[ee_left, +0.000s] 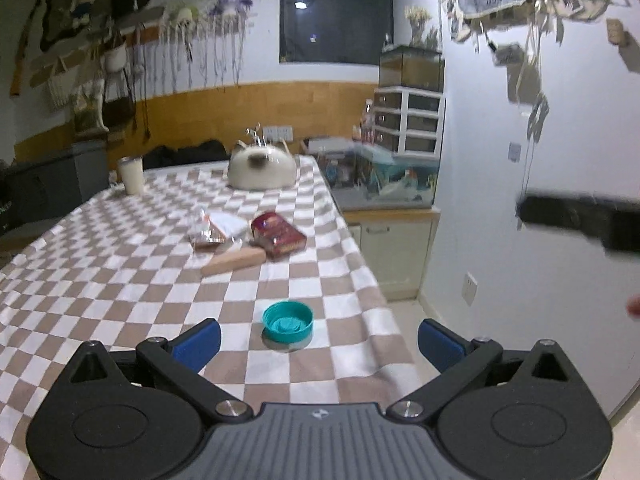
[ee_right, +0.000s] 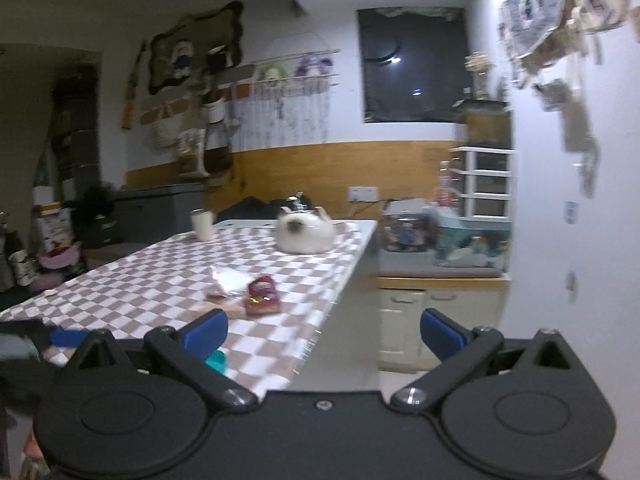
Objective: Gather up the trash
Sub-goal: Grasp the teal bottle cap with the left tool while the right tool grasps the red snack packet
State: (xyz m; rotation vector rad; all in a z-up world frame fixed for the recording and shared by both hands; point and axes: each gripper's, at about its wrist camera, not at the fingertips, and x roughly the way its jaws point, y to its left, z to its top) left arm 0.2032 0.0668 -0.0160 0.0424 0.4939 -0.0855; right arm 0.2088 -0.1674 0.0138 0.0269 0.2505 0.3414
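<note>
On the checkered tablecloth [ee_left: 120,272] lie a crumpled clear wrapper with white paper [ee_left: 218,228], a dark red snack packet [ee_left: 278,235] and a tan wooden block [ee_left: 234,261]. A teal bowl [ee_left: 288,321] sits near the table's right front edge. My left gripper [ee_left: 319,344] hovers above the front of the table, open and holding nothing, with the bowl between its blue fingertips in the view. My right gripper [ee_right: 323,334] is also open and empty, held off the table's right edge. In the right wrist view the red packet [ee_right: 262,295] and wrapper [ee_right: 228,282] show mid-table.
A white cat-shaped pot [ee_left: 262,168] and a cream cup [ee_left: 131,174] stand at the table's far end. A cabinet with a tank [ee_left: 384,184] and a drawer unit [ee_left: 412,120] lines the right wall. Floor runs between table and wall. The other gripper [ee_left: 580,220] shows at right.
</note>
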